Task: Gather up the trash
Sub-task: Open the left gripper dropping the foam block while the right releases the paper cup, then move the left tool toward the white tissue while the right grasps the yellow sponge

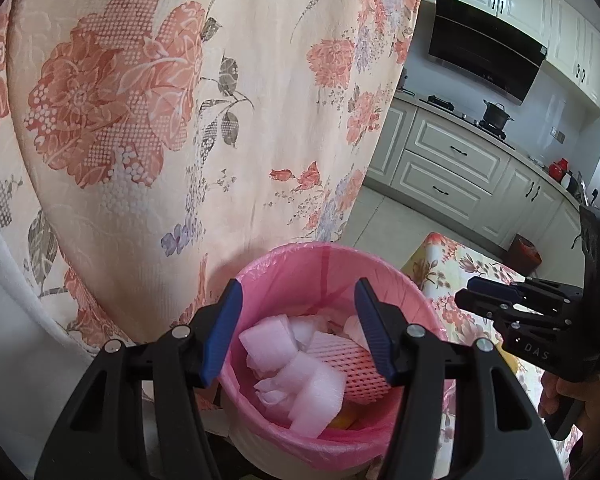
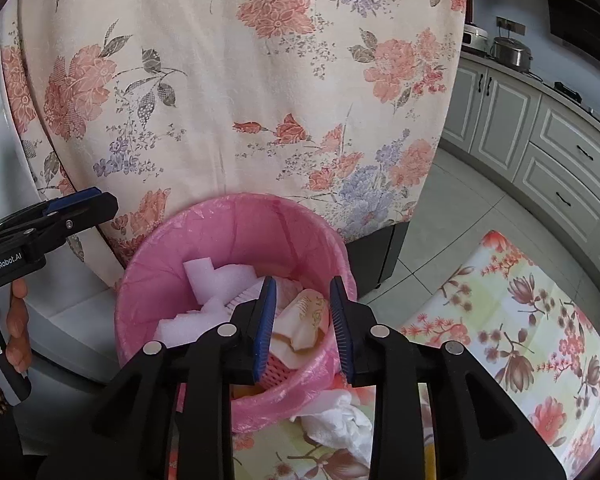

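A bin with a pink liner [image 1: 300, 264] [image 2: 204, 240] stands on the floral tablecloth. It holds white foam pieces [image 1: 300, 376] [image 2: 216, 280], a pink foam net [image 1: 340, 364] and crumpled printed paper [image 2: 306, 320]. My left gripper [image 1: 300, 328] hangs open and empty over the bin. My right gripper [image 2: 304, 328] is open and empty over the bin's near rim. It also shows in the left wrist view [image 1: 484, 292] at the right. A crumpled white tissue [image 2: 340, 420] lies on the table beside the bin, below the right gripper.
A large floral cloth [image 1: 172, 120] [image 2: 240, 100] hangs right behind the bin. The floral table [image 2: 520, 340] extends to the right. Kitchen cabinets [image 1: 452, 160], a stove with a black pot [image 1: 496, 114] and a tiled floor lie beyond.
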A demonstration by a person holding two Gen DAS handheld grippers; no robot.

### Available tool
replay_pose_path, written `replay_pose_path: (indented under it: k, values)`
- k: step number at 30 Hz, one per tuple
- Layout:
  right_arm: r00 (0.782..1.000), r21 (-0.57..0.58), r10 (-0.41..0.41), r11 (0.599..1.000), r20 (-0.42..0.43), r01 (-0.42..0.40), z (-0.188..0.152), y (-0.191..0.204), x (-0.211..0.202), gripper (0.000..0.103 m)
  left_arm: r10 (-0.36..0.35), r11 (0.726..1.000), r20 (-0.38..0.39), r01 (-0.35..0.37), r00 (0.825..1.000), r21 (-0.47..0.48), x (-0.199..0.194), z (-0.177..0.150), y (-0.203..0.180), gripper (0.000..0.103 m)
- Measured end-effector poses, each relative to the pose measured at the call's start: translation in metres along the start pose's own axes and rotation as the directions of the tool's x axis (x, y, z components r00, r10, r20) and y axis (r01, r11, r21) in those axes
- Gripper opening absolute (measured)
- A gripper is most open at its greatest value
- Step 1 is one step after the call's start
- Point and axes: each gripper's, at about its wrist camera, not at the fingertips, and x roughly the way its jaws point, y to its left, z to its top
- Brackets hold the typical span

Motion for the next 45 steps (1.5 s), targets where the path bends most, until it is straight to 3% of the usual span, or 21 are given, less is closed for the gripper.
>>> replay_pose_path:
  k: [5,18,33,45]
  values:
    - [1.000,0.036,-0.027,0.999,0.010,0.027,-0.011,-0.019,-0.015,0.041,-0.015,1.000,-0.006,0.015,1.000,0.017,-0.002,-0.003,-0.012,0.056]
    - [0.995,0.148,-0.096,0.984,-0.018,0.097,-0.065,-0.072,-0.037,0.055,-0.073,0.995,-0.030,0.075,0.997,0.070,-0.011,-0.024,-0.060,0.056]
    - [0.990,0.199,-0.120,0.971,-0.079,0.133,-0.132,-0.109,-0.038,0.058,-0.156,0.971,-0.079,0.167,0.985,0.170,-0.013,-0.071,-0.151,0.056]
    - [0.987,0.190,-0.125,0.971,-0.102,0.142,-0.153,-0.120,-0.028,0.058,-0.172,0.965,-0.174,0.201,0.970,0.167,0.013,-0.106,-0.189,0.056]
